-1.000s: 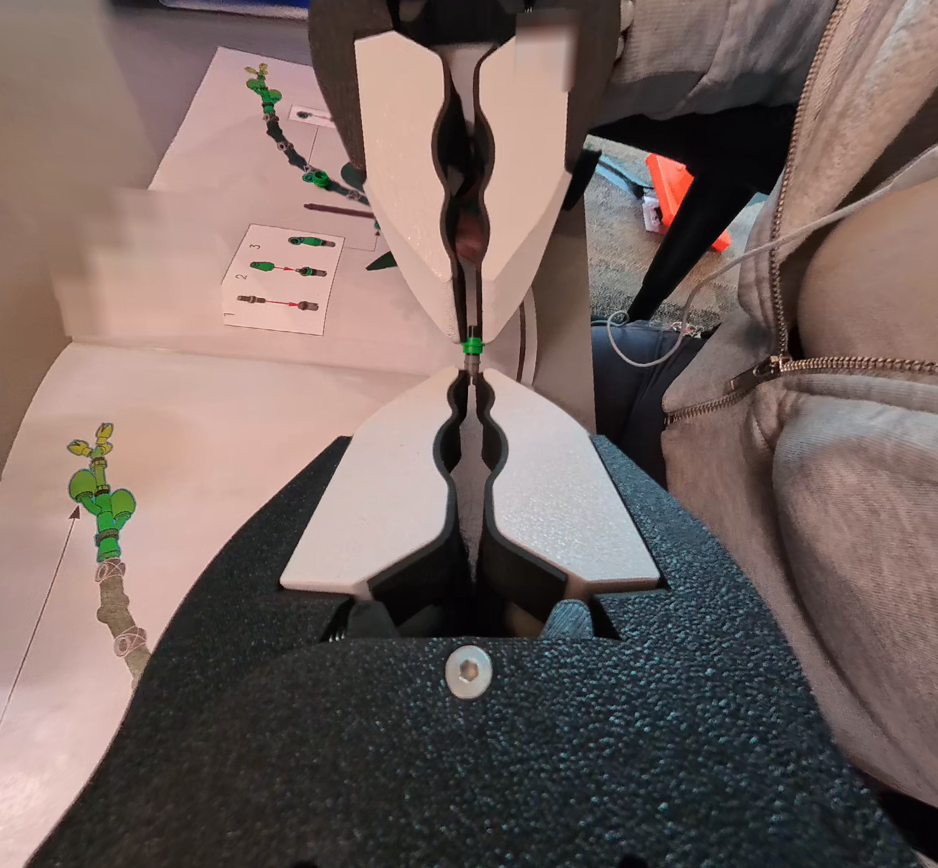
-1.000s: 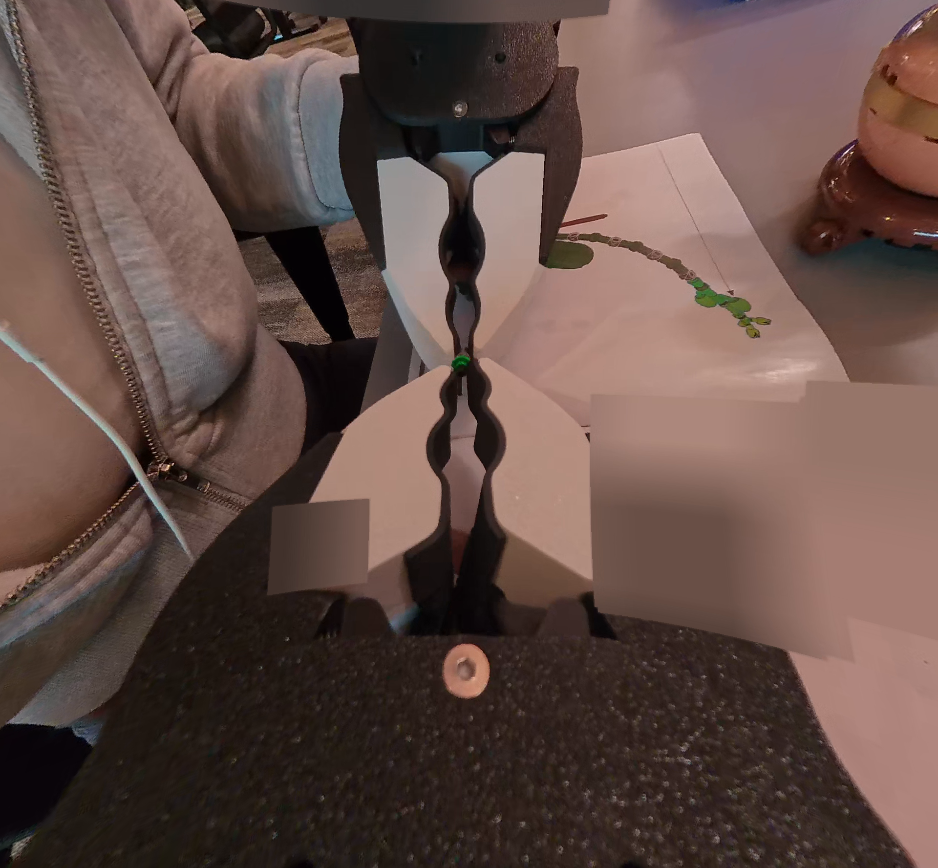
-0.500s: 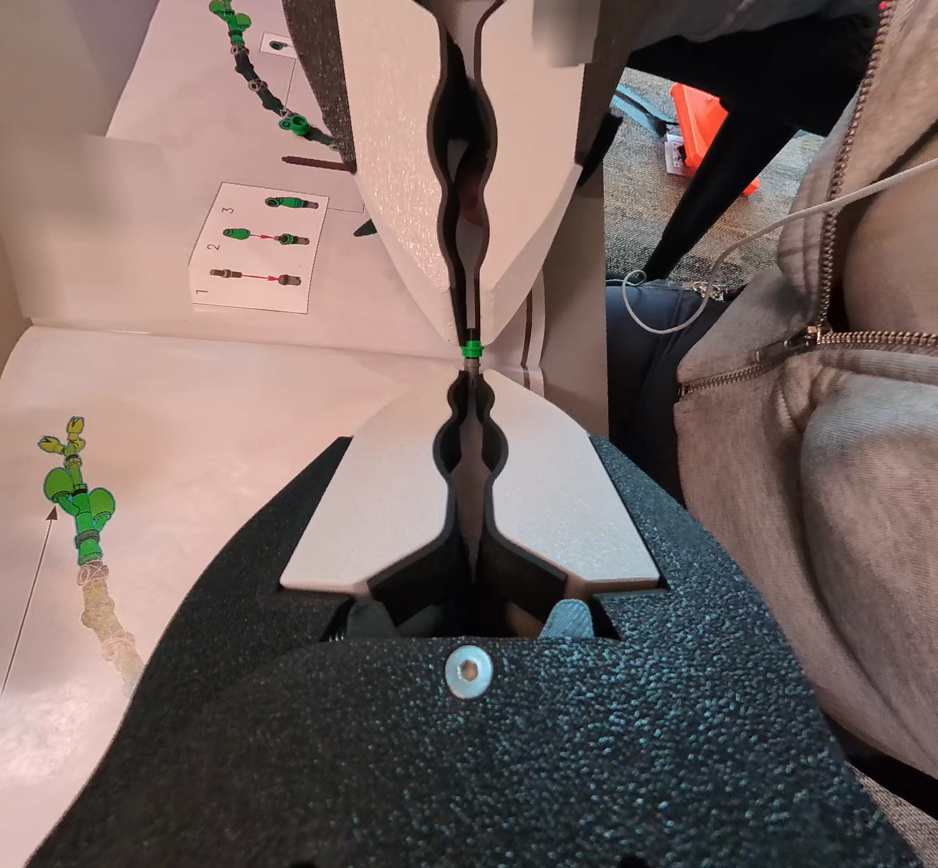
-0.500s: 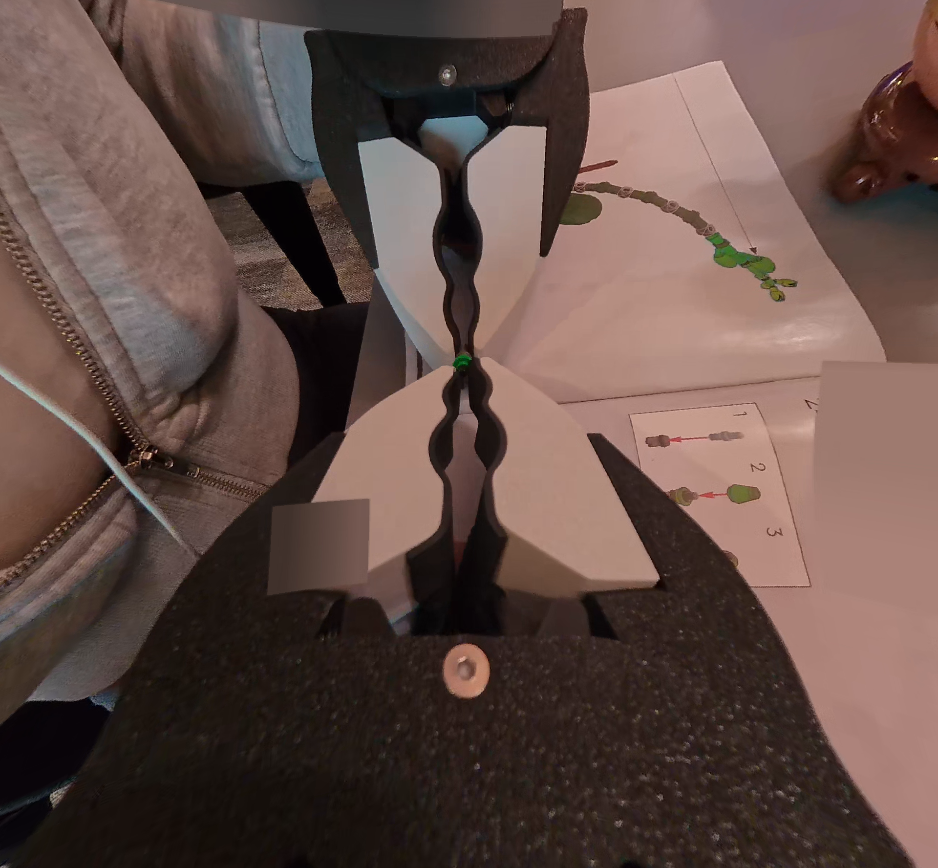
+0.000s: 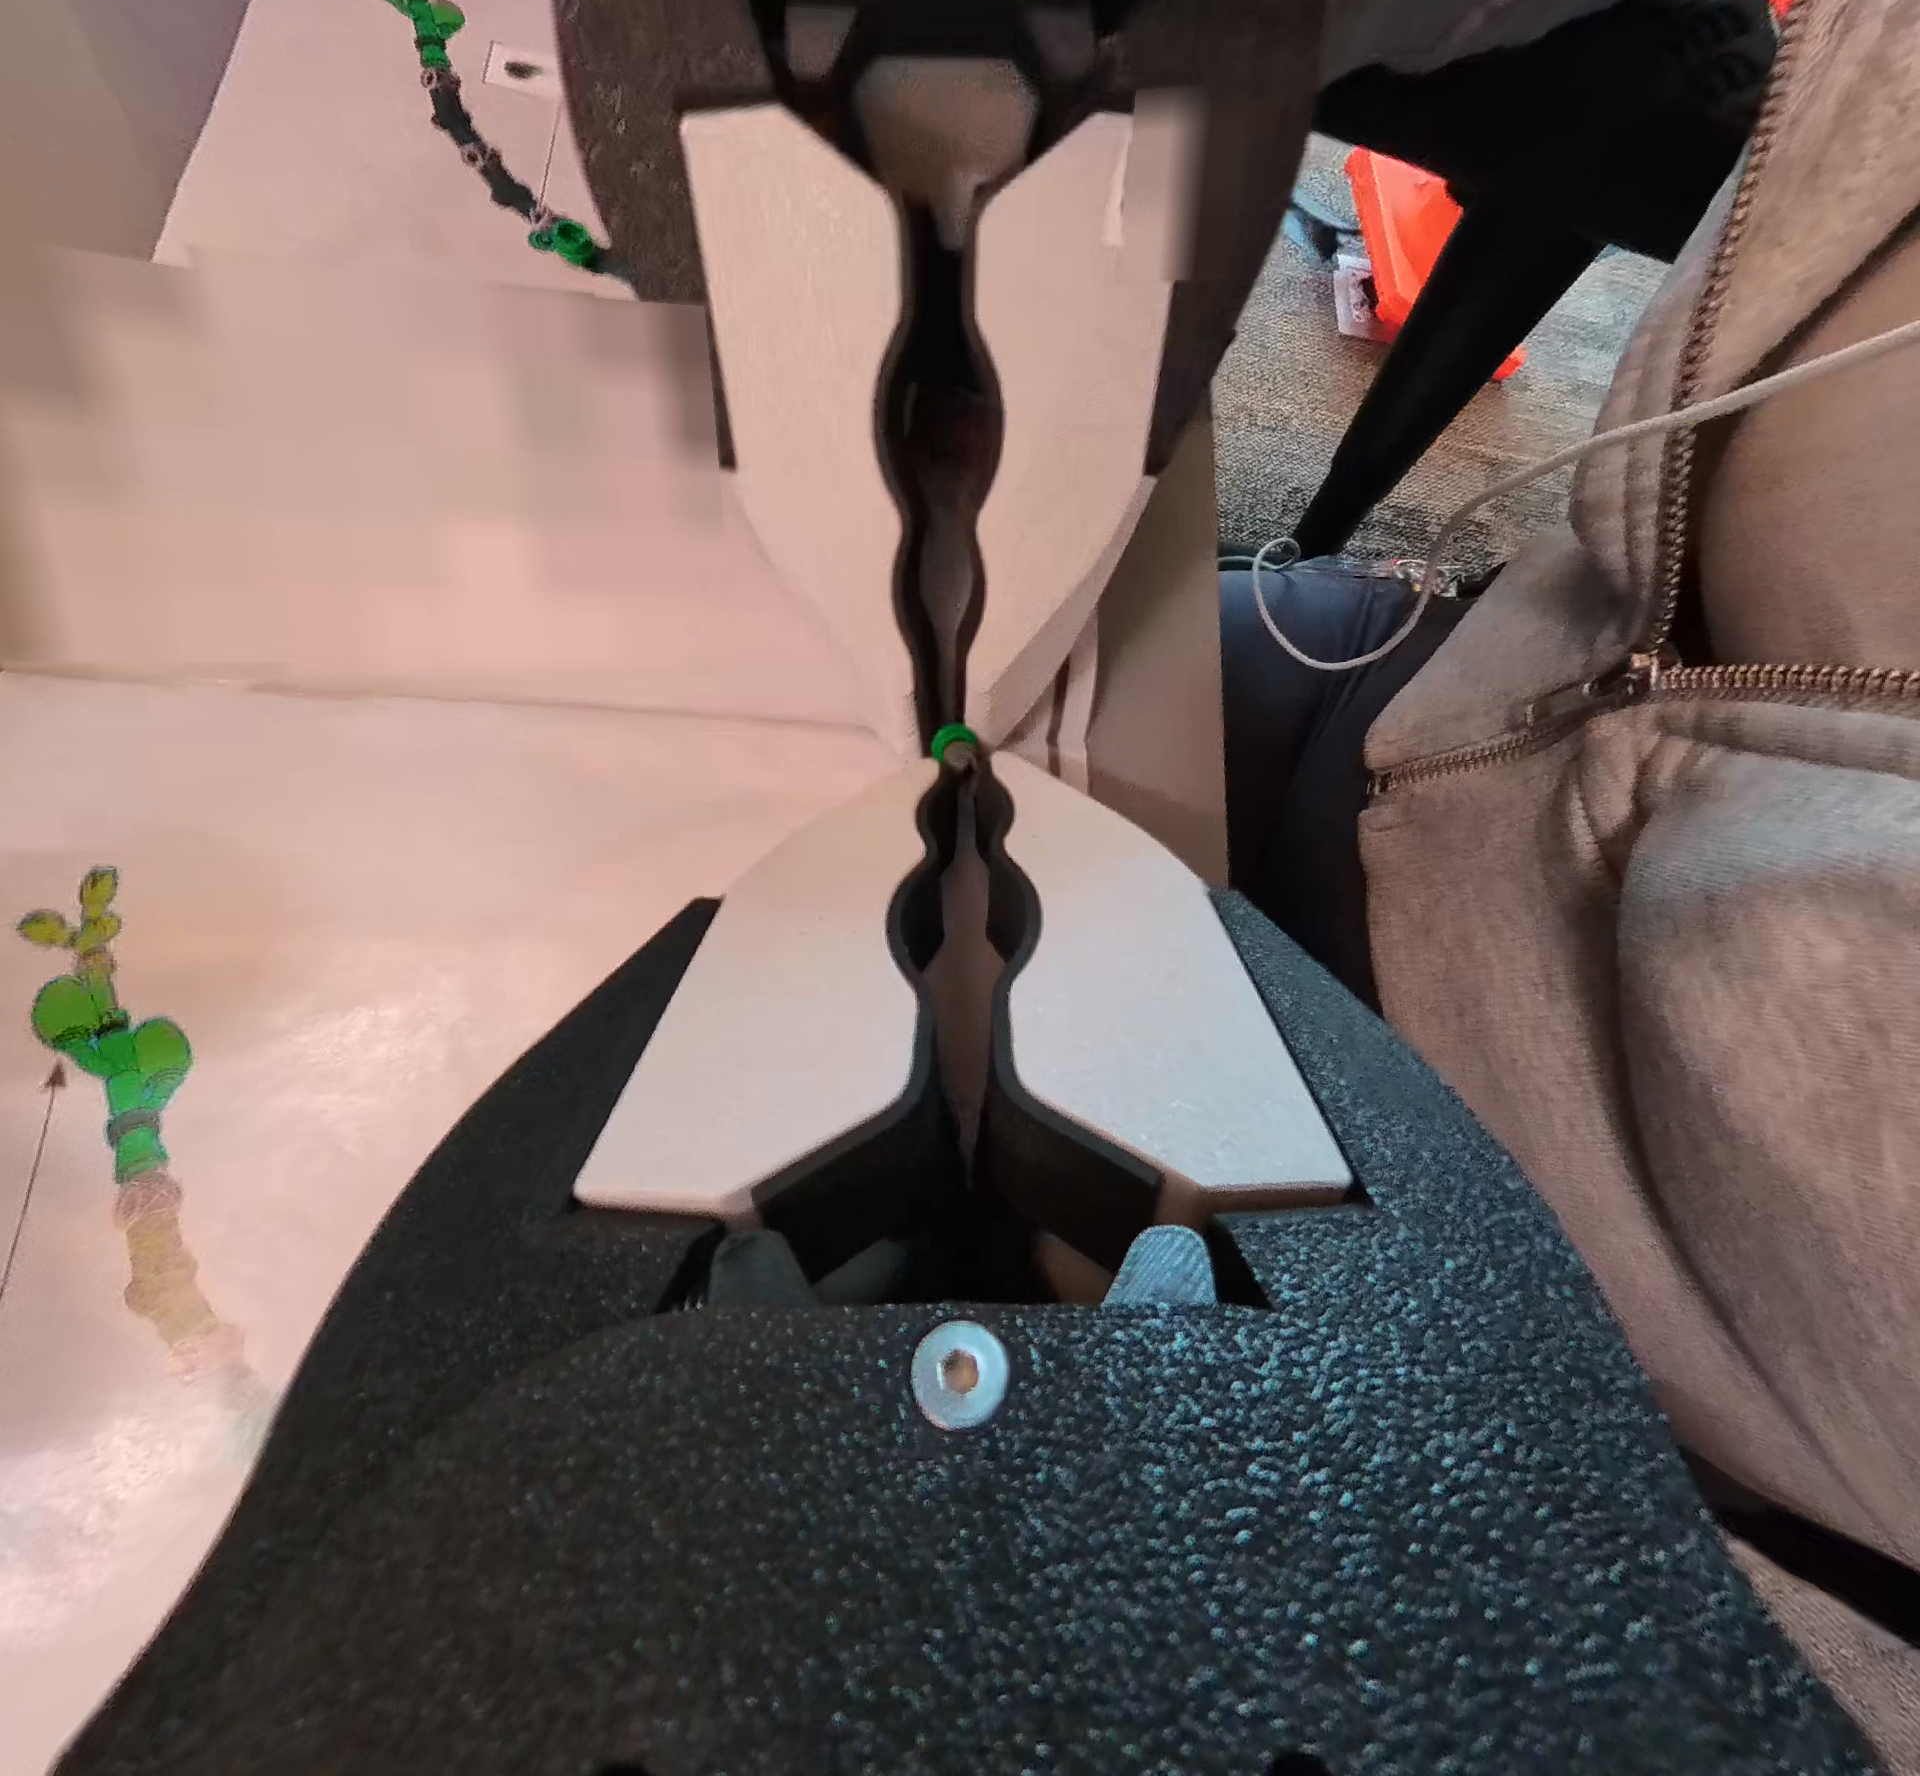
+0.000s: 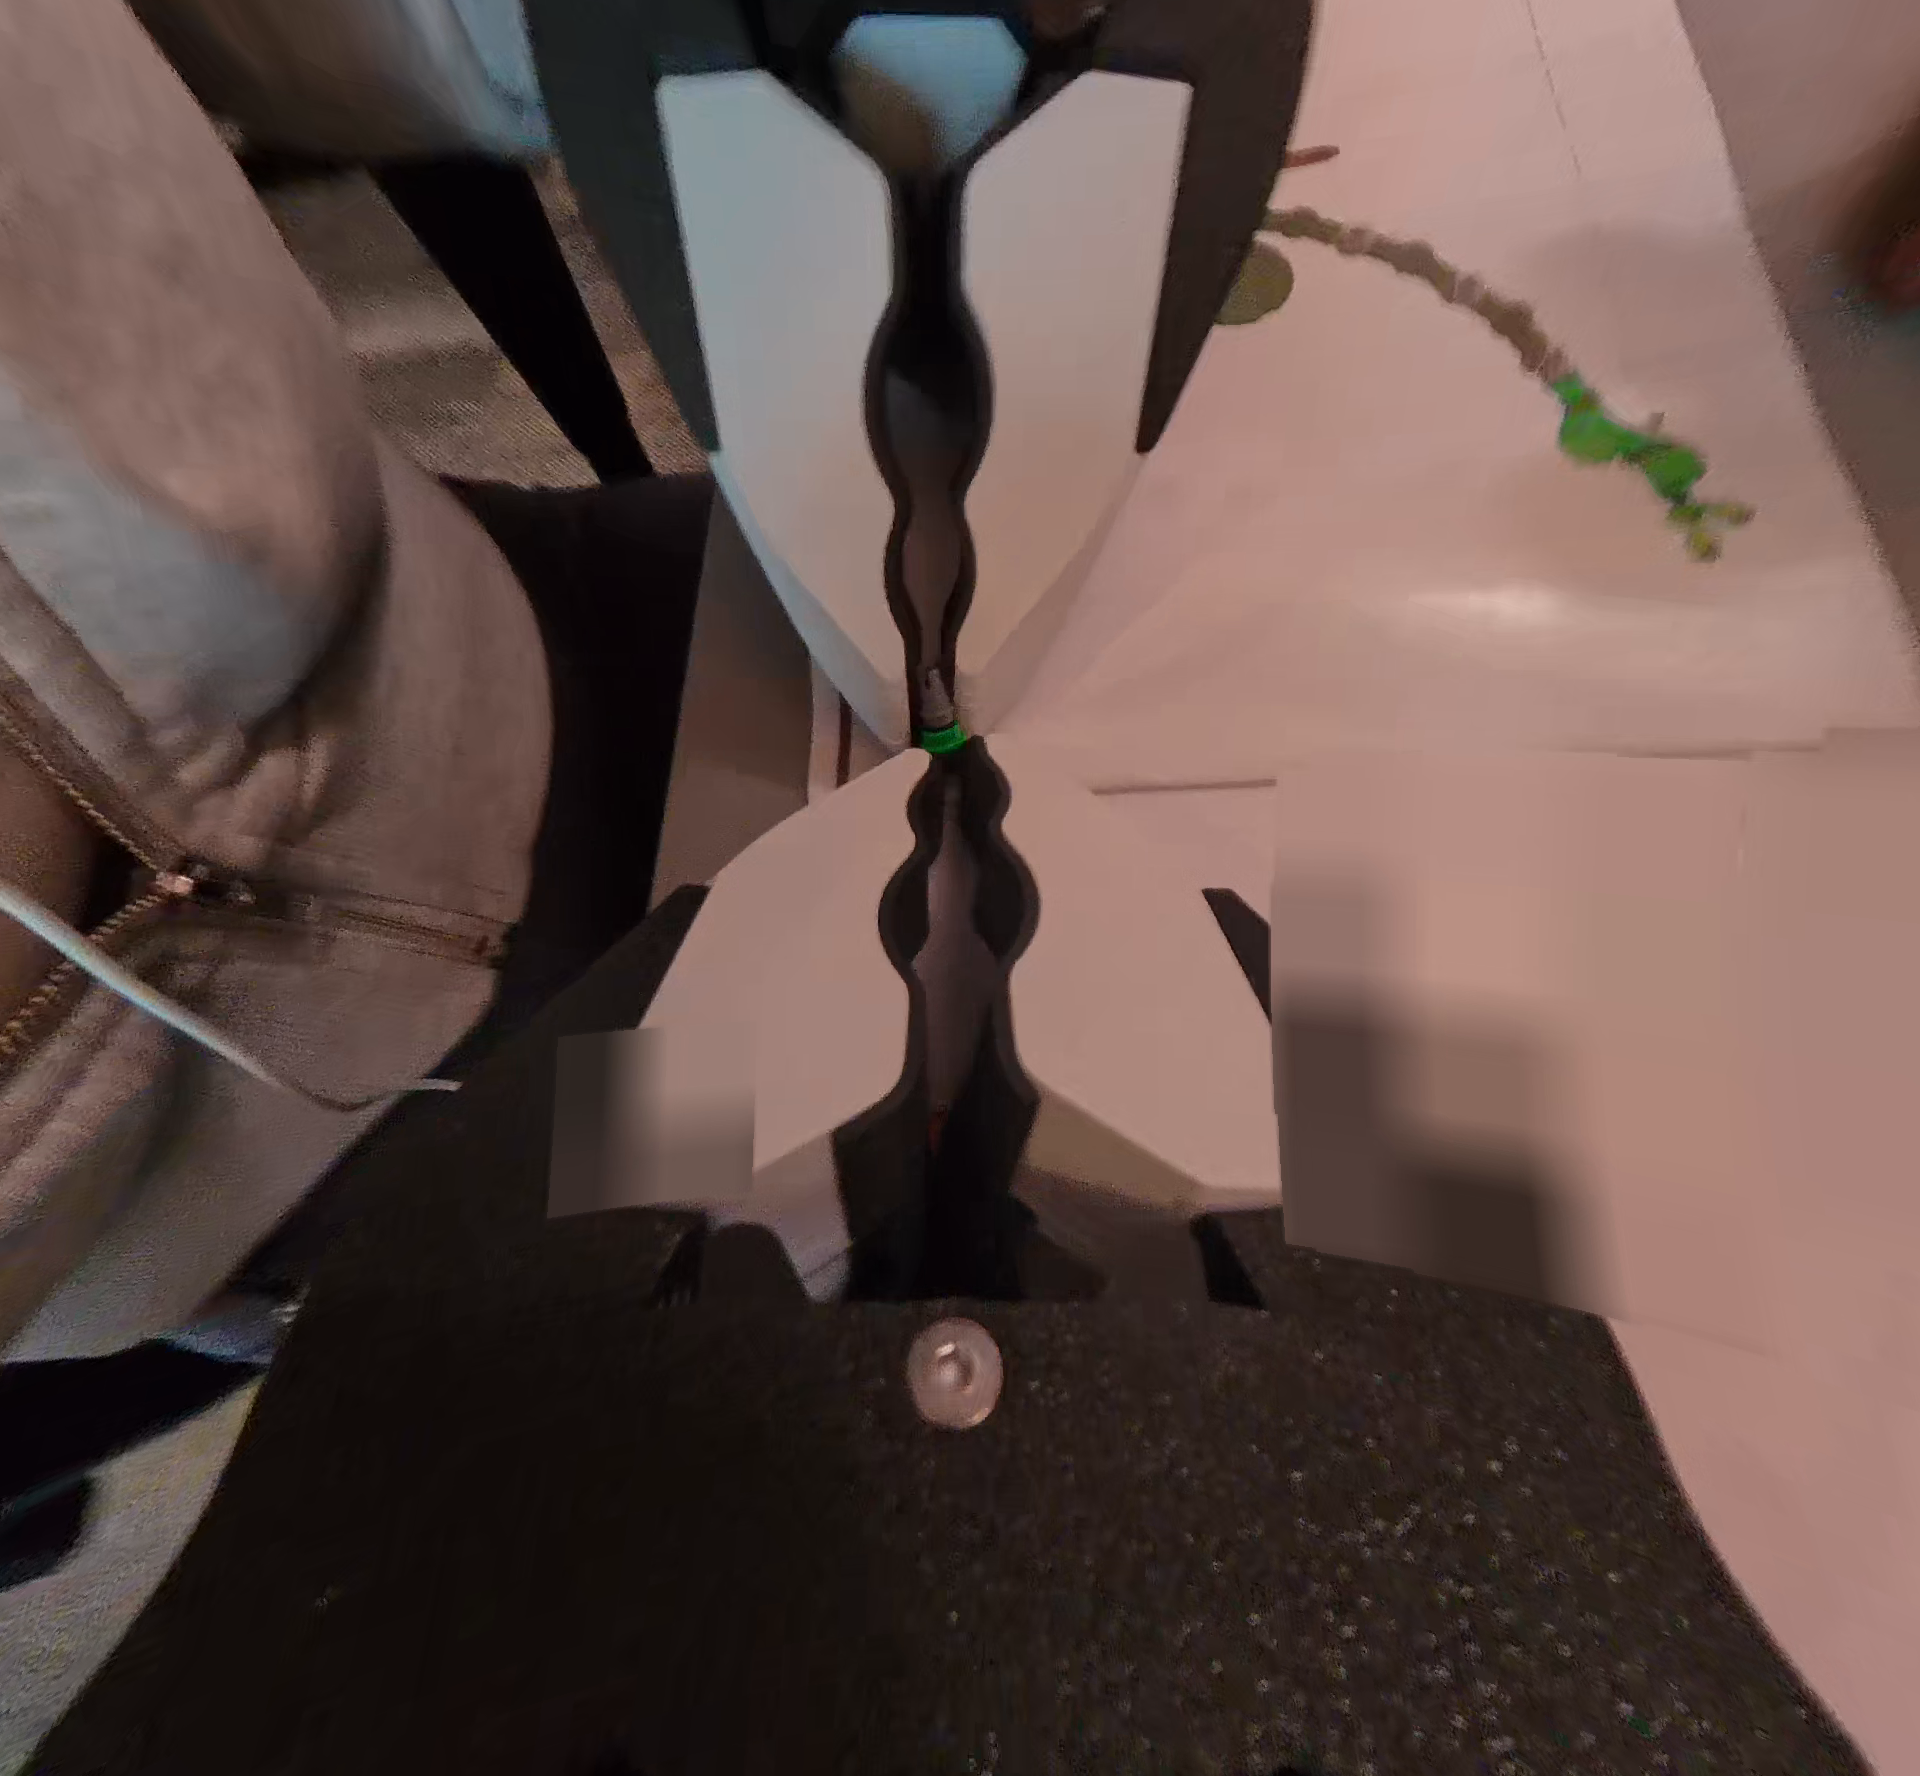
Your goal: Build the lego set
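Above an instruction sheet (image 5: 312, 843), left tool (image 5: 957, 762) and right tool (image 6: 943, 747) tip-to-tip — each clamped on one green-collared pin (image 5: 952, 742)

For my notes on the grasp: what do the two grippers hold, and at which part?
Tip to tip, they share one tiny joined piece. The left gripper pinches its grey pin end; the right gripper pinches the green collar end.

Left gripper (image 5: 957, 770): white fingers with black wavy inner edges, on a black speckled body.
Right gripper (image 6: 940, 758): the same white, black and speckled black.
Small piece (image 5: 953, 741): a bright green ring on a grey pin.
Booklet (image 5: 436, 853): white pages with green and brown printed drawings.
Jacket (image 5: 1683, 895): grey, with a metal zipper.
Floor box (image 5: 1403, 220): orange.
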